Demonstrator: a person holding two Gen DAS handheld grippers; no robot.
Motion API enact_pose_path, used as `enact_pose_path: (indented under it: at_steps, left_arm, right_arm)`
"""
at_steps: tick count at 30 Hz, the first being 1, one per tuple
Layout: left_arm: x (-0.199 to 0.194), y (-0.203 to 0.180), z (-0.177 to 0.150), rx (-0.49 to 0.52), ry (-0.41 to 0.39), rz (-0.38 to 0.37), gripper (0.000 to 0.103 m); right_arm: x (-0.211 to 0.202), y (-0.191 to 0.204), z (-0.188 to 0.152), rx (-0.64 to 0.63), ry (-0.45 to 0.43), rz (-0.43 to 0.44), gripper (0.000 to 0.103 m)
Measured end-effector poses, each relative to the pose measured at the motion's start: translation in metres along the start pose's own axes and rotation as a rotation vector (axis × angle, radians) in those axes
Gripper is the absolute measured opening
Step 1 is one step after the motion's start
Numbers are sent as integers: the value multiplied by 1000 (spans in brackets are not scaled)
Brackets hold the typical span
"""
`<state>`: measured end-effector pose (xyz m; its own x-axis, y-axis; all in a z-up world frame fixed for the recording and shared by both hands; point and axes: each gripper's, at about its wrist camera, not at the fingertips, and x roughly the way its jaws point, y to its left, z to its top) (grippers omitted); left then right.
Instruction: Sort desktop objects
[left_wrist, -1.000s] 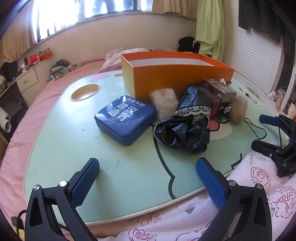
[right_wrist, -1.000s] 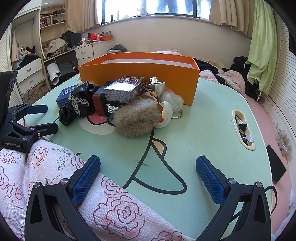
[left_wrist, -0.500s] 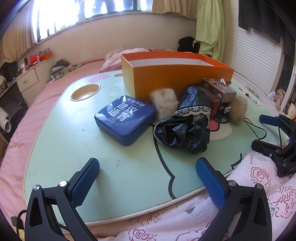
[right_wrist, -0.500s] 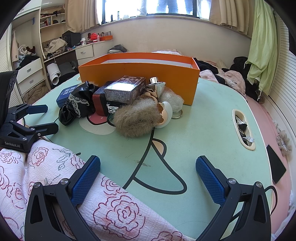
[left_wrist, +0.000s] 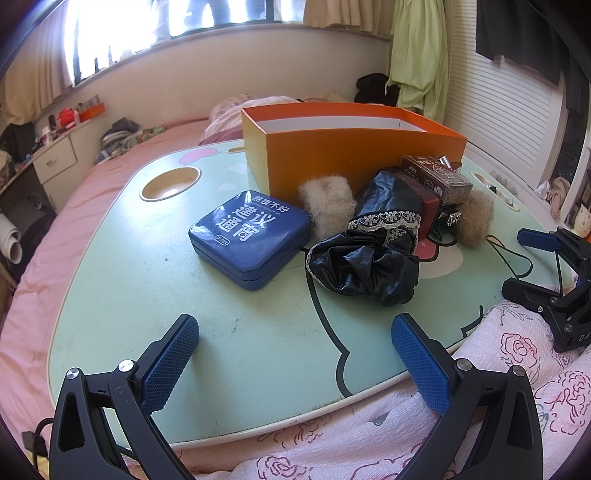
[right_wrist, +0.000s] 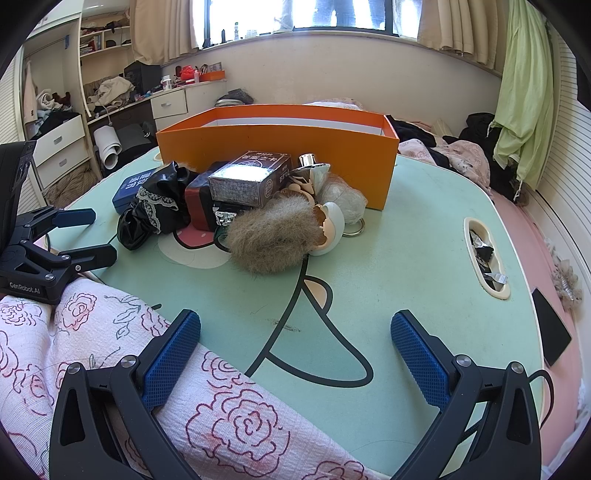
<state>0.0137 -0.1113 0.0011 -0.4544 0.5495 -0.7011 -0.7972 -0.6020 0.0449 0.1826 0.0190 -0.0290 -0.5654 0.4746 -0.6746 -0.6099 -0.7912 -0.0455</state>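
The left hand-held gripper (left_wrist: 295, 354) is hovering over the near edge of the bench (left_wrist: 229, 332) with its blue pads (left_wrist: 168, 363) spread wide, gripping nothing and touching nothing. The right hand-held gripper (right_wrist: 295, 350) is hanging likewise at the bench's near edge, its fingers (right_wrist: 419, 356) standing far apart and empty; its left finger is showing over a pink rose-patterned cloth (right_wrist: 221, 417) that is lying against the bench edge.

Farther out, a blue tin (left_wrist: 249, 238) is lying flat on the mint-green surface, just left of a crumpled black lace-trimmed cloth (left_wrist: 369, 254). A pale fur piece (left_wrist: 327, 203) is sitting between the tin and the orange box (left_wrist: 351, 155), which is standing open at the back. In the right wrist view, a brown fur tuft (right_wrist: 271, 236) is resting in front of the pile, touching a cracked egg-shaped toy (right_wrist: 330, 227). A dark carton (right_wrist: 251, 181) is lying atop a dark red box (right_wrist: 199, 201), and a metal ring (right_wrist: 354, 229) is lying just beside the egg toy.
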Motion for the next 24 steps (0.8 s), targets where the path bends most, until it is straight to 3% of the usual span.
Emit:
enact_pose_path:
  at_steps: [24]
  left_arm:
    - [-2, 1, 1, -17, -4, 12, 103]
  right_arm:
    - [0, 0, 0, -9, -1, 6, 103]
